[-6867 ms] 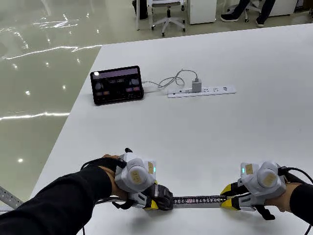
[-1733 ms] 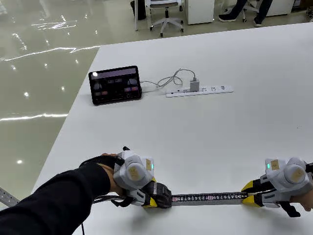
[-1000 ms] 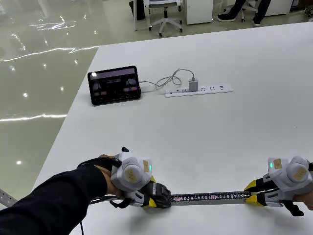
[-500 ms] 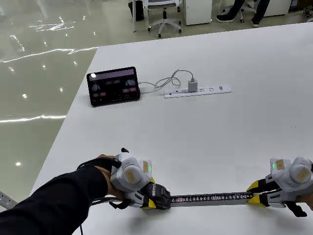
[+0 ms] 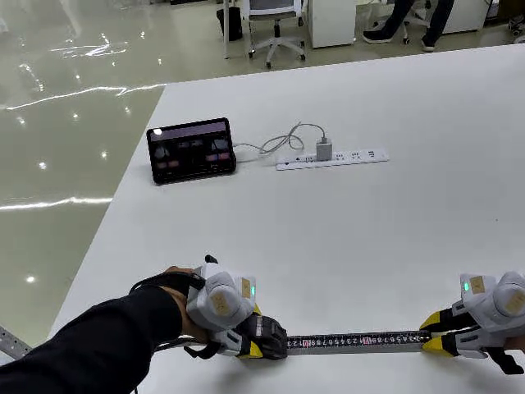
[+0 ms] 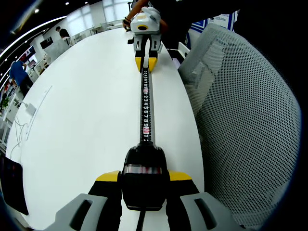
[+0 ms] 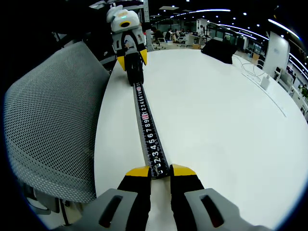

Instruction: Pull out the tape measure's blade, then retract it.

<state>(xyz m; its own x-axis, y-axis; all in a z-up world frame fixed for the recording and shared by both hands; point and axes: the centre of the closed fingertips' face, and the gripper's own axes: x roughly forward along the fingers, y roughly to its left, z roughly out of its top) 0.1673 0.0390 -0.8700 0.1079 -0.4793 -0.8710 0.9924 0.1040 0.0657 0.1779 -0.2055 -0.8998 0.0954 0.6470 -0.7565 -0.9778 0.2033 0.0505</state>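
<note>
The black tape measure case [image 5: 267,337] sits low on the white table near its front edge, with my left gripper [image 5: 256,340] shut on it; the left gripper view shows the same case [image 6: 143,175] between the yellow-tipped jaws. Its dark blade [image 5: 357,340] with white numbers runs flat to the right, drawn out across the table. My right gripper [image 5: 432,332] is shut on the blade's end. In the right gripper view the blade [image 7: 148,135] runs from my right gripper [image 7: 160,171] back to the left gripper [image 7: 131,61]. The right gripper [image 6: 146,63] appears far along the blade [image 6: 145,108] in the left gripper view.
A dark tablet [image 5: 191,150] stands at the table's far left. A white power strip [image 5: 332,158] with a charger and cable lies beside it. A grey mesh office chair [image 6: 245,120] stands close to the table's front edge. More chairs and a person's legs show beyond the far edge.
My right gripper has moved further right with the blade's end, so the drawn-out length has grown. The left gripper and the case have stayed in place. The head camera shifted slightly.
</note>
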